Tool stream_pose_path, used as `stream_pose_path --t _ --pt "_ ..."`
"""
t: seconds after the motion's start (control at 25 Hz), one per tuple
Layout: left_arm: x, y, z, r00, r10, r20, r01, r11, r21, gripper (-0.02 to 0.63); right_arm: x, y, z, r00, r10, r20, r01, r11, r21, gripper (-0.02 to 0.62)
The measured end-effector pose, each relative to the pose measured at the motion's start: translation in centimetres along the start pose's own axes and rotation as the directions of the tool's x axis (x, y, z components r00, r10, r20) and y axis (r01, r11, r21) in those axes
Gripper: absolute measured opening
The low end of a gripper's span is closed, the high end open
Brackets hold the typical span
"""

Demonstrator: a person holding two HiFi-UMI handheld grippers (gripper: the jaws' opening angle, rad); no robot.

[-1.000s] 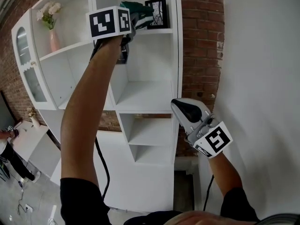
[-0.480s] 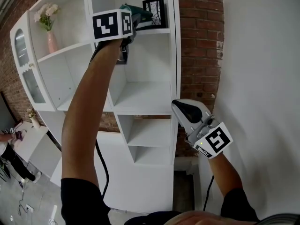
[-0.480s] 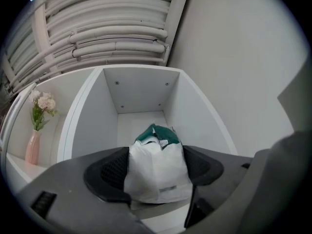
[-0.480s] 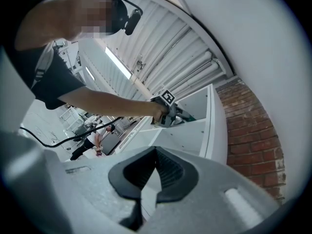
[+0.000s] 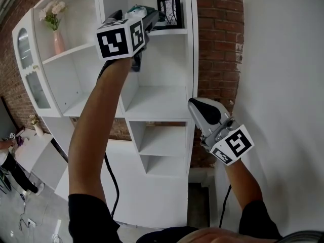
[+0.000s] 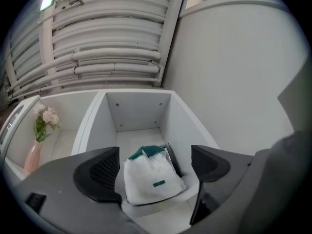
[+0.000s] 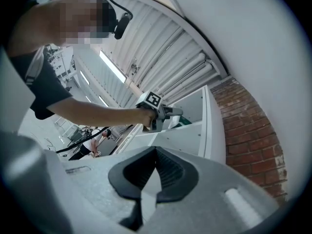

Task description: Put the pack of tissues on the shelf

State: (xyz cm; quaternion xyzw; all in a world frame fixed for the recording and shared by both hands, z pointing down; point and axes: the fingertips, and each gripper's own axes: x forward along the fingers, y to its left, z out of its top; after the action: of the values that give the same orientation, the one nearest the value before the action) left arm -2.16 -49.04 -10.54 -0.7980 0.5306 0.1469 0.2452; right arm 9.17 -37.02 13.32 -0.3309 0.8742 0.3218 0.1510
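Pack of tissues (image 6: 148, 180) on shelf (image 6: 132, 136) partly hides picture frame (image 6: 172, 159) behind it.

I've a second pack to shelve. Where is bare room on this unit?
Crowded: the top compartment holds the pack of tissues and picture frame. Bare: the wide compartment just below it, and the smaller one under that.

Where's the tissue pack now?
The tissue pack lies on the upper shelf in the left gripper view, between the jaws of the left gripper, which have just been opening and stand clear of it; a picture frame at its right.
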Motion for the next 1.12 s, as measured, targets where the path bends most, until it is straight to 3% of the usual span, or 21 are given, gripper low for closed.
stream_pose_path --t 0.2,0.44,0.72,1.12 --pt "-3.6 -0.4 3.3 0.990 0.015 0.143 -0.027 0.996 0.087 0.450 0.4 0.7 0.5 1.000 0.003 0.003 -0.003 1.000 0.012 0.002" --pt "-9.5 -2.5 4.2 0.967 -0.066 0.246 0.063 0.998 0.019 0.419 0.7 1.6 0.7 1.000 0.015 0.006 -0.015 1.000 0.011 0.002" --pt "-15.6 -6.2 -0.6 0.960 -0.170 0.223 0.186 0.981 -0.050 0.256 0.1 2.1 0.3 1.000 -0.006 0.005 0.006 0.999 0.041 0.002" --pt "-21.4 -9.8 -6.9 0.953 -0.238 0.186 0.262 0.957 -0.121 0.067 -0.9 3.9 1.0 1.000 -0.010 0.007 0.009 0.998 0.056 0.002"
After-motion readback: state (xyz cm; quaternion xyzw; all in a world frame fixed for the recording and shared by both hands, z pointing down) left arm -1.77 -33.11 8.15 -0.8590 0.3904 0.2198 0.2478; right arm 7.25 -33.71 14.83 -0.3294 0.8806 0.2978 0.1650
